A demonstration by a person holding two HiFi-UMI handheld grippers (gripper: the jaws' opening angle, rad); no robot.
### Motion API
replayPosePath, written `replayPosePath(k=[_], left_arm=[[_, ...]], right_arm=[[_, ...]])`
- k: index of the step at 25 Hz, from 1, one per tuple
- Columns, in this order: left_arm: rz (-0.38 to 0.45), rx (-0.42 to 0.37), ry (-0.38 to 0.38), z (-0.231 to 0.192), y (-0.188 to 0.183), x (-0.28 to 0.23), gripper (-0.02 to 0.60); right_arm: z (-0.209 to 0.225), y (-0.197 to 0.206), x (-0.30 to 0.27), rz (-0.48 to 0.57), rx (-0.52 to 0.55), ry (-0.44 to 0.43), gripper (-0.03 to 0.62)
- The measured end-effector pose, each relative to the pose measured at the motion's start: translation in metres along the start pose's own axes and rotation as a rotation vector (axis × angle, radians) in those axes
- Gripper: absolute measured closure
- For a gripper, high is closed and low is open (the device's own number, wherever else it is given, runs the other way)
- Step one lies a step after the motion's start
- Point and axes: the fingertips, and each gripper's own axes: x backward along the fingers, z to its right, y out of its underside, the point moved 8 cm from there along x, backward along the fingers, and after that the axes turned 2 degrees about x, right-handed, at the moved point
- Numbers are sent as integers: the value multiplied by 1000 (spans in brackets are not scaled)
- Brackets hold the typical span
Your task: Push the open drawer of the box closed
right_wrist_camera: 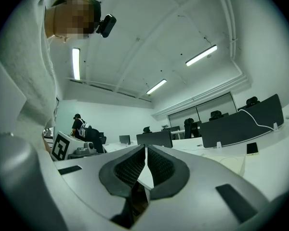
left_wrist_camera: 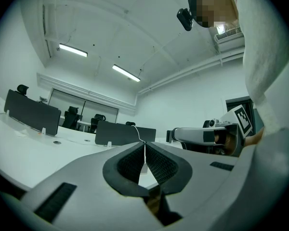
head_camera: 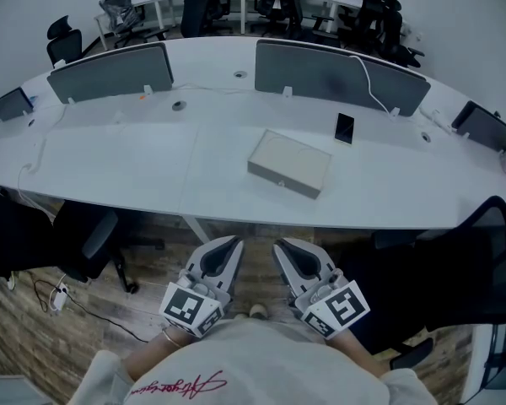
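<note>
A flat, pale grey box [head_camera: 289, 163] lies on the white curved table [head_camera: 135, 167], right of centre. Its near side faces me with a small dark dot on it, and the drawer looks flush with the box. Both grippers hang low in front of my body, short of the table's near edge and well away from the box. The left gripper [head_camera: 234, 241] [left_wrist_camera: 145, 146] has its jaws shut with nothing between them. The right gripper [head_camera: 280, 245] [right_wrist_camera: 145, 148] is shut and empty too. Both point upward and forward in their own views.
A black phone [head_camera: 344, 128] lies beyond the box. Grey divider screens [head_camera: 111, 72] [head_camera: 337, 76] stand along the table's far side, with a white cable over the right one. Black chairs [head_camera: 88, 243] [head_camera: 481, 260] sit under the near edge on either side of me.
</note>
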Motion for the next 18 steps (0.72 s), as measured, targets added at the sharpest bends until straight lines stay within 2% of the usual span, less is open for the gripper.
replayPosePath(k=[4,18], left_arm=[[3,-1,5,-1,-1,0,563],[5,5,13,0,0,5,563]], right_arm=[[2,2,-1,-15,6,33,573],[-5,16,1,-47,-28,45,574]])
